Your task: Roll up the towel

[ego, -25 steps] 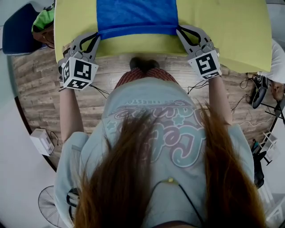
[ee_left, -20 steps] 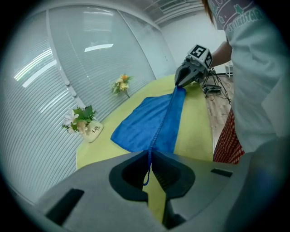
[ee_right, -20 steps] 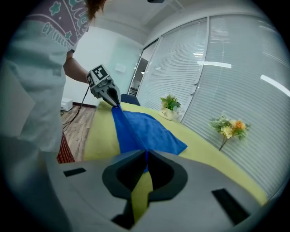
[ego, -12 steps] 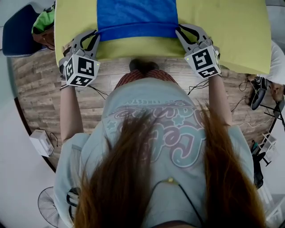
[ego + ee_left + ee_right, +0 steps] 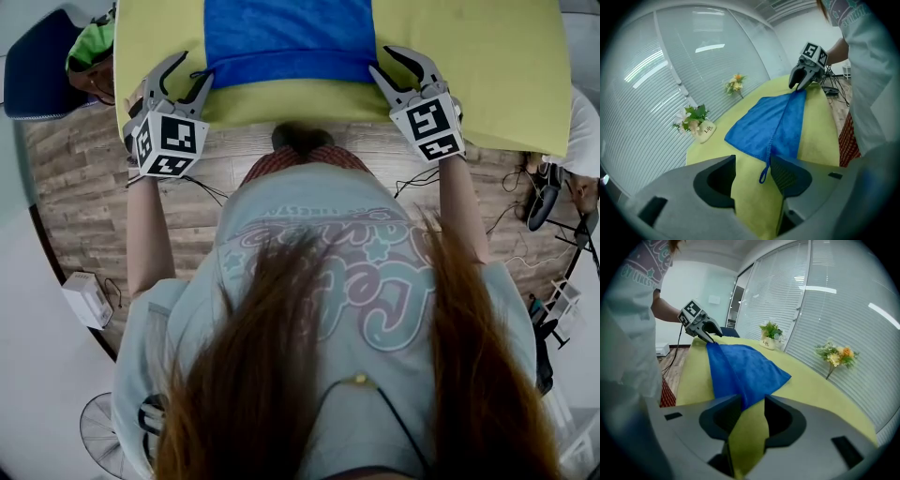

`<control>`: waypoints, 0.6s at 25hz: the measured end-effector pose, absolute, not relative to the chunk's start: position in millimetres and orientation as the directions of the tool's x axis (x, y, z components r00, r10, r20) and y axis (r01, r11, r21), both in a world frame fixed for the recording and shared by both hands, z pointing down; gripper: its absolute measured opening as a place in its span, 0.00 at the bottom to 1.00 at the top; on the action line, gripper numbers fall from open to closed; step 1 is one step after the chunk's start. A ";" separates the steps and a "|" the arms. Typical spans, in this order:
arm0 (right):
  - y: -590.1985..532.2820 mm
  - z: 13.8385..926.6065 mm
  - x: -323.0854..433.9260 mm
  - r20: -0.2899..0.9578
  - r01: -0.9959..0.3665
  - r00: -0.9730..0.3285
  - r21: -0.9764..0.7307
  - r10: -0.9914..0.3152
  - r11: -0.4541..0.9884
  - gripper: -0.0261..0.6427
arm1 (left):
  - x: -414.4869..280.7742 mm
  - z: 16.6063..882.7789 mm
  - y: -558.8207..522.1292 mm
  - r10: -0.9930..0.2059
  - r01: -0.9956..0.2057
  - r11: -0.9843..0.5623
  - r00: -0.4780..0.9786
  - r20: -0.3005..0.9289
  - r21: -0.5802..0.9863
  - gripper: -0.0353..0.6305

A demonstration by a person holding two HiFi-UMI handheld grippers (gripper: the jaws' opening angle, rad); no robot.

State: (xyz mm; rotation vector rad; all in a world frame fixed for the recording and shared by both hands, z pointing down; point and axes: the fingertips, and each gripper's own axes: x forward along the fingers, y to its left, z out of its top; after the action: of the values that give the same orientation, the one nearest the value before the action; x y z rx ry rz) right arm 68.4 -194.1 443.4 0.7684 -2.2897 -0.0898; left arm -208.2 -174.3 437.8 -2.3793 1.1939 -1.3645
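Towel [image 5: 289, 37] hem near table [image 5: 487, 75] edge; yellow margins flanking.

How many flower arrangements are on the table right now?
2. A white pot of flowers and an orange-yellow bunch, both along the yellow table's far edge, beyond the blue towel. Others may sit outside the views.

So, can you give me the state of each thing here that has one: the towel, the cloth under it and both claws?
tablecloth: spread flat.
towel: lies spread on the tablecloth, near edge looks folded over, not yet rolled.
left claw: open, has just been opening; towel corner loop between the jaws, not pinched.
right claw: open, has just been opening; towel corner between the jaw tips, not pinched.
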 end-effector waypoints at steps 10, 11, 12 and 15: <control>-202.4 427.3 76.9 0.546 -0.564 -0.604 0.222 -0.580 0.796 0.33 | -234.8 419.2 -183.1 -0.761 -0.648 -0.580 0.214 0.613 -0.494 0.37; -201.7 427.0 77.4 0.540 -0.566 -0.612 0.210 -0.577 0.797 0.33 | -233.5 419.4 -182.1 -0.760 -0.643 -0.583 0.215 0.614 -0.497 0.37; -202.1 425.5 78.7 0.528 -0.573 -0.621 0.199 -0.579 0.795 0.33 | -231.4 419.5 -181.1 -0.759 -0.638 -0.586 0.217 0.614 -0.500 0.37; -205.2 420.4 85.3 0.479 -0.604 -0.643 0.161 -0.597 0.780 0.33 | -222.6 419.4 -177.7 -0.758 -0.628 -0.596 0.233 0.610 -0.500 0.37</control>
State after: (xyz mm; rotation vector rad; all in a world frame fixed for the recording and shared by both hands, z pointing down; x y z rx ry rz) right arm 85.3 -205.2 420.4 0.8964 -2.4528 0.0184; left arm -222.6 -177.7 419.4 -2.3448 1.3300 -1.2978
